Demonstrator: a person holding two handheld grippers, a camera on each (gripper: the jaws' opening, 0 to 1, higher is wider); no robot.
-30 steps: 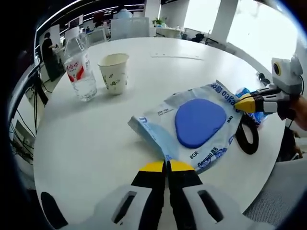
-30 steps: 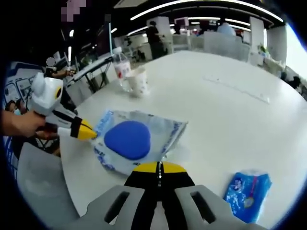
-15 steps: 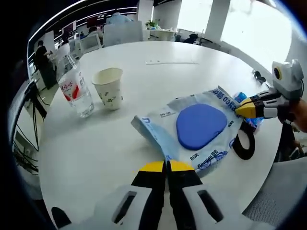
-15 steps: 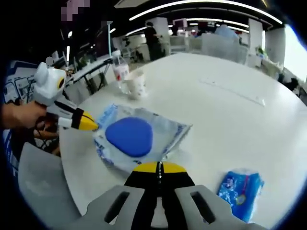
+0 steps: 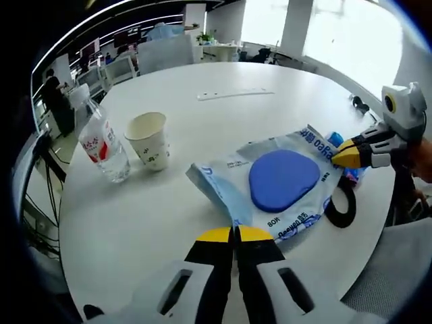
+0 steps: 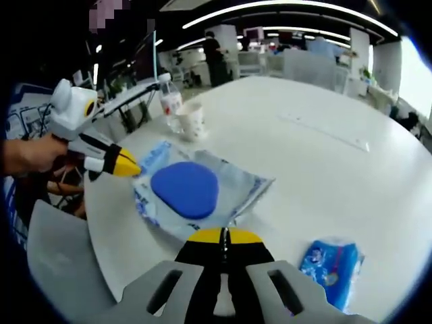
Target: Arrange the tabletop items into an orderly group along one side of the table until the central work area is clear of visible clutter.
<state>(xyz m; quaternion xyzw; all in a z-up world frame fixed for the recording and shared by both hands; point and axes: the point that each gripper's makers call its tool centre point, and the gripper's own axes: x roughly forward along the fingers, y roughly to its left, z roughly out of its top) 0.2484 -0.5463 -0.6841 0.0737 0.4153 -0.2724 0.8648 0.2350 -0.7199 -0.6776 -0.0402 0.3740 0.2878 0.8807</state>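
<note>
A clear plastic packet (image 5: 283,182) with a blue oval pad inside hangs just over the white round table (image 5: 135,216). My left gripper (image 5: 234,234) is shut on the packet's near edge. My right gripper (image 5: 339,154) comes in from the right, shut on the opposite corner. From the right gripper view, my right gripper (image 6: 224,235) pinches the packet (image 6: 189,192) at its near edge, while the left gripper (image 6: 129,167) holds the left corner. A paper cup (image 5: 148,138) and a water bottle (image 5: 101,143) stand left of the packet. A small blue pack (image 6: 329,262) lies to the right.
A black loop (image 5: 342,202) lies under the packet's right end near the table edge. A thin white strip (image 5: 236,94) lies across the far table. Grey chair seats (image 6: 61,270) sit below the near rim. Office desks and a person stand in the background.
Both cameras moved with the packet: it keeps its place between the shut grippers, while the cup and bottle sit lower in the left gripper view. The small blue pack drifts left.
</note>
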